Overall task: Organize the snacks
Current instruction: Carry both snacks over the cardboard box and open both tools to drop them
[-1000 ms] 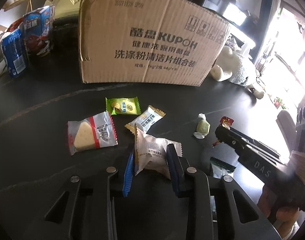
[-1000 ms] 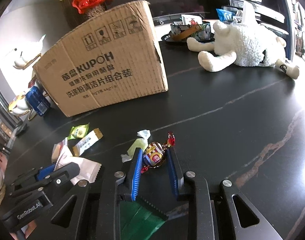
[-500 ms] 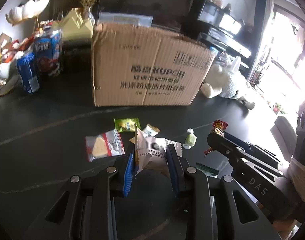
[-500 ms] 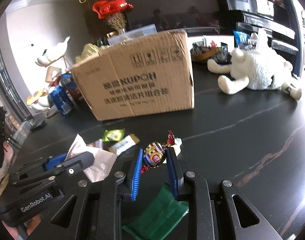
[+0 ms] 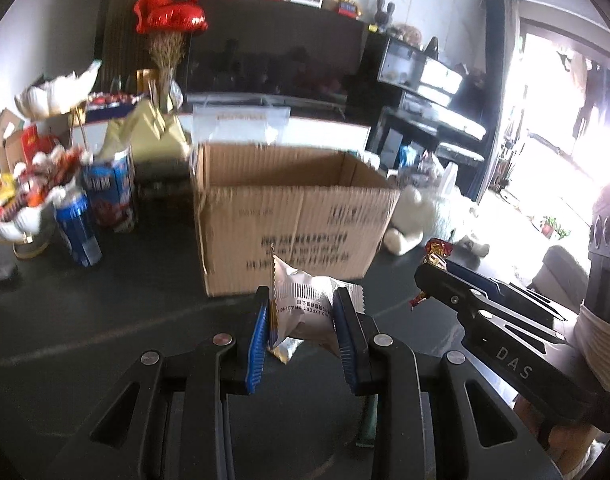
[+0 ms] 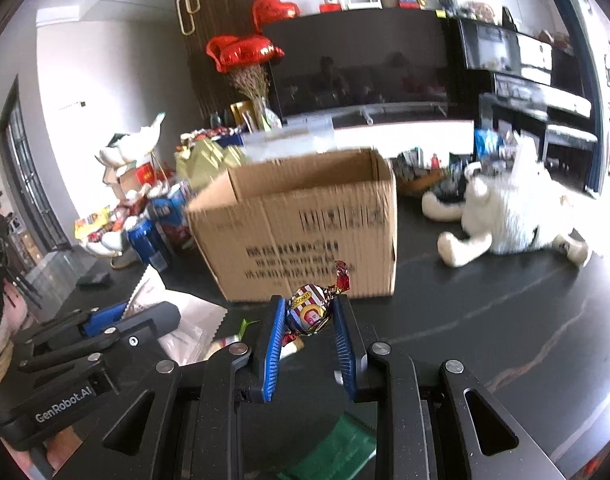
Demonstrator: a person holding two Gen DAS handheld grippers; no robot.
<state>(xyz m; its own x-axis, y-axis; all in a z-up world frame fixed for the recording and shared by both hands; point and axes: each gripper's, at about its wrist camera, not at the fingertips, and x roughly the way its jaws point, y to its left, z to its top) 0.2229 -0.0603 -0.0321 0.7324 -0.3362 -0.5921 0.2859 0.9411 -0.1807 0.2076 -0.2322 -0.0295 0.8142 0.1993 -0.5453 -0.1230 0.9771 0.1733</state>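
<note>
My left gripper [image 5: 301,304] is shut on a silver-white snack packet [image 5: 301,310] and holds it in the air in front of the open cardboard box [image 5: 293,216]. My right gripper [image 6: 309,316] is shut on a round twist-wrapped coconut candy [image 6: 309,314] with red ends, also raised in front of the box [image 6: 305,224]. The right gripper and its candy [image 5: 437,250] show at the right of the left wrist view. The left gripper with its packet [image 6: 185,320] shows at the lower left of the right wrist view. The box is open at the top.
The black table [image 6: 485,320] carries a white plush toy [image 6: 517,208] to the right of the box, blue cans and cartons [image 5: 93,208] to its left, and a bowl of sweets [image 5: 17,208]. A green wrapper [image 6: 337,448] lies below my right gripper.
Both grippers have risen with their snacks, from table level to about the height of the box top. The loose snacks on the table have dropped out of the left wrist view.
</note>
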